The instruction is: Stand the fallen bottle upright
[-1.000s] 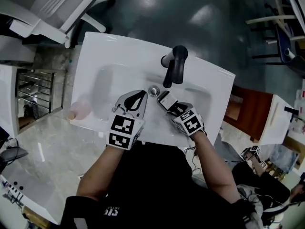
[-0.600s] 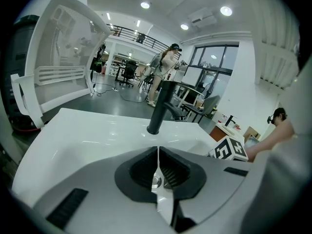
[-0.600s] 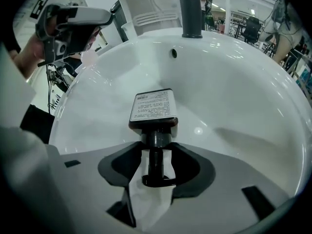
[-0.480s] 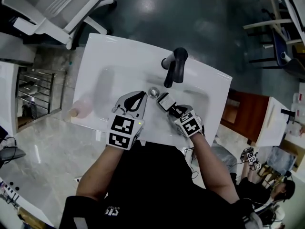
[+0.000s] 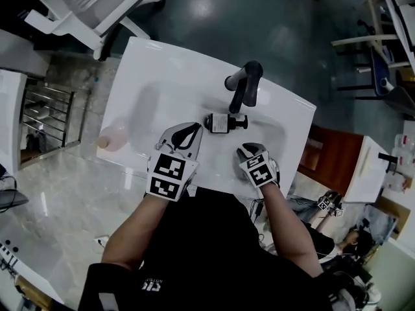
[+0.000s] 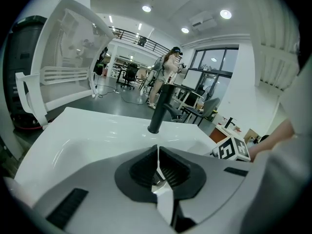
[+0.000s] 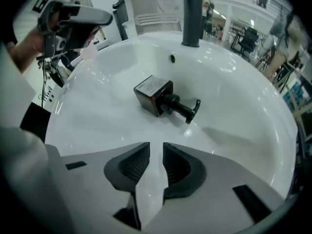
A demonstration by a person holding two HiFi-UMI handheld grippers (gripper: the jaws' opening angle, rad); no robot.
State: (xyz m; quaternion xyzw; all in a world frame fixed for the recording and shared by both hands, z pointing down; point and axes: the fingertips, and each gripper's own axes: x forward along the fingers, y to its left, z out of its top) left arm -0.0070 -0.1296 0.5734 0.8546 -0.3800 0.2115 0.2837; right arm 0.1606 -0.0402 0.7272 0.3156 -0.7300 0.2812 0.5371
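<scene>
A dark square pump bottle (image 5: 222,122) lies on its side in the white sink basin (image 5: 146,112), just below the black faucet (image 5: 245,87), with its pump head pointing right. In the right gripper view the bottle (image 7: 155,95) lies a short way beyond the jaws. My right gripper (image 5: 248,149) hangs over the near side of the basin, pointing steeply down; its jaws (image 7: 156,147) are closing to a narrow gap with nothing between them. To the bottle's left, my left gripper (image 5: 193,131) is shut and empty (image 6: 157,152).
A pinkish translucent container (image 5: 110,138) stands on the sink's left rim. The faucet (image 7: 192,13) rises behind the bottle, with the overflow hole (image 7: 172,58) below it. A white chair (image 5: 84,5) stands beyond the sink, and a marble counter (image 5: 58,206) lies to the left.
The bottle was at the right gripper's jaws; now it lies free in the basin. The right gripper has drawn back toward the near rim with its jaws narrowed. The left gripper stayed put.
</scene>
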